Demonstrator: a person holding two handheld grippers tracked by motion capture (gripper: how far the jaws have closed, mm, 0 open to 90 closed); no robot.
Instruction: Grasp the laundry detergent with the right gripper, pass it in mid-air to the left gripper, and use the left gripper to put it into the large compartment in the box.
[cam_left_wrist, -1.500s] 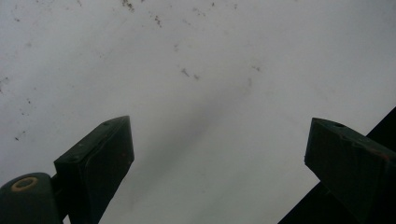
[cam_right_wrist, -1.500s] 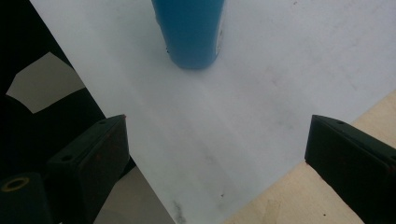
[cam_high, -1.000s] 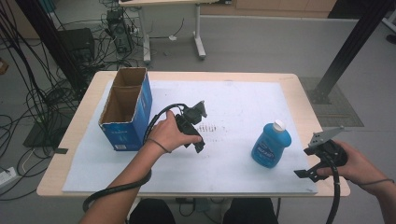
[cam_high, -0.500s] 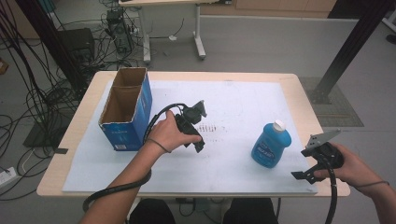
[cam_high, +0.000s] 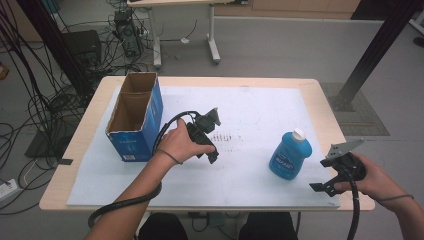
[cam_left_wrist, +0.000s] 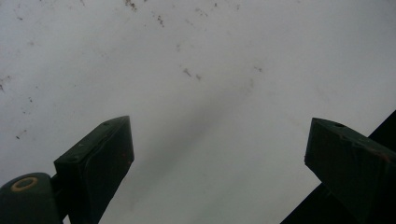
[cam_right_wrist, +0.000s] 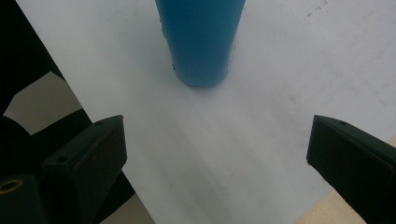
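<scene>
A blue bottle (cam_high: 290, 156) with a white cap stands upright on the white sheet (cam_high: 250, 175) that covers the wooden table (cam_high: 75, 150), toward the right side and near the front edge. The right gripper (cam_high: 327, 174) sits just to the right of the bottle, at the sheet's front right corner, held in the person's right hand (cam_high: 367, 175) and pointed leftward at the bottle without touching it. In the right gripper view its two black jaws stand wide apart with nothing between them, and the bottle (cam_right_wrist: 201, 39) rises a short way ahead of the gap, its base on the sheet (cam_right_wrist: 261, 140).

The left gripper (cam_high: 212, 137) is held near the middle of the table in the left hand (cam_high: 177, 142), aimed down at the sheet beside a patch of small dark marks (cam_high: 225, 136). In the left gripper view its jaws are likewise spread wide and hold nothing; bare, lightly speckled sheet (cam_left_wrist: 210, 93) lies between them.

An open blue cardboard box (cam_high: 135, 117) stands at the left of the table, just beside the left hand and well apart from the bottle. Its flaps are up and its brown interior shows. A black cable (cam_high: 120, 205) trails from the left gripper along the forearm and over the front edge of the table
</scene>
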